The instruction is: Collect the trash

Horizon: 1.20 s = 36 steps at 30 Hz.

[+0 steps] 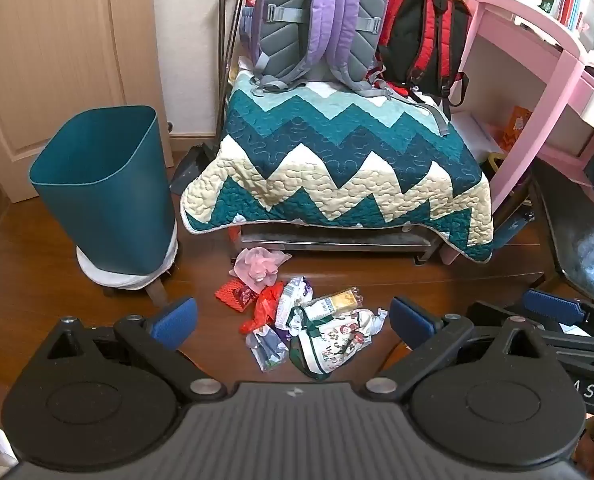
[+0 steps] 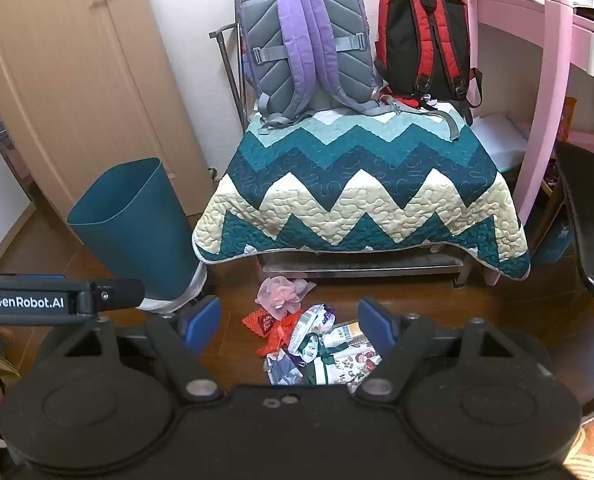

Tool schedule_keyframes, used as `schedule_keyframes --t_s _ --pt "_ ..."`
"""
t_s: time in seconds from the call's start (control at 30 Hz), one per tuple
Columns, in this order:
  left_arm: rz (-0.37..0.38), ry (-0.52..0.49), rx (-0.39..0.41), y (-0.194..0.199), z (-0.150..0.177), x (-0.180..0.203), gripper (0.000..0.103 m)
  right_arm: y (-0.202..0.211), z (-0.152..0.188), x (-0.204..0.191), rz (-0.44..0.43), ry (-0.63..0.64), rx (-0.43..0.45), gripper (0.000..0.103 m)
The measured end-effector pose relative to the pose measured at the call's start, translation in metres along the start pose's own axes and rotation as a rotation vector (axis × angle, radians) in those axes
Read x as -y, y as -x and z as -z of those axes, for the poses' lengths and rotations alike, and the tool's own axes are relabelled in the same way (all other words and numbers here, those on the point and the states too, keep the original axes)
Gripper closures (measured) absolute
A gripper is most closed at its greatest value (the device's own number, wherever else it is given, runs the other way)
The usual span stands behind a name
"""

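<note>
Wooden floor [image 1: 77, 312] | teal bin [image 1: 105, 192] upright | wrappers [image 1: 305, 320] beside it

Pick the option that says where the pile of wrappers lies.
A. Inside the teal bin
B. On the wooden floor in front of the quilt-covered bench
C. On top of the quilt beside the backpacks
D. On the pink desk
B: the wrappers lie loose on the floor, just in front of the quilt hanging over the bench, with the teal bin standing apart to their left.
</note>
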<state>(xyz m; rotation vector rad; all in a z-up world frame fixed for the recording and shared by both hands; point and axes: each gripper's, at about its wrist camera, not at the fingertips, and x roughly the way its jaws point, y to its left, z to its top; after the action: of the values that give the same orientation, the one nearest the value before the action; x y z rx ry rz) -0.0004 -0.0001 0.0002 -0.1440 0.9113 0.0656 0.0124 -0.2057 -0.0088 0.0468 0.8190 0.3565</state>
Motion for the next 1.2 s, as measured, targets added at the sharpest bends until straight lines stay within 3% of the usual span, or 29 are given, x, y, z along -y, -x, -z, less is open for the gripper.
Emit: schedule_keyframes --t_s 1.2 --pt "-0.007 0.005 0.025 0.009 -0.013 -0.006 0.0 0.002 0.0 -0.001 0.006 0.002 0.008 0.028"
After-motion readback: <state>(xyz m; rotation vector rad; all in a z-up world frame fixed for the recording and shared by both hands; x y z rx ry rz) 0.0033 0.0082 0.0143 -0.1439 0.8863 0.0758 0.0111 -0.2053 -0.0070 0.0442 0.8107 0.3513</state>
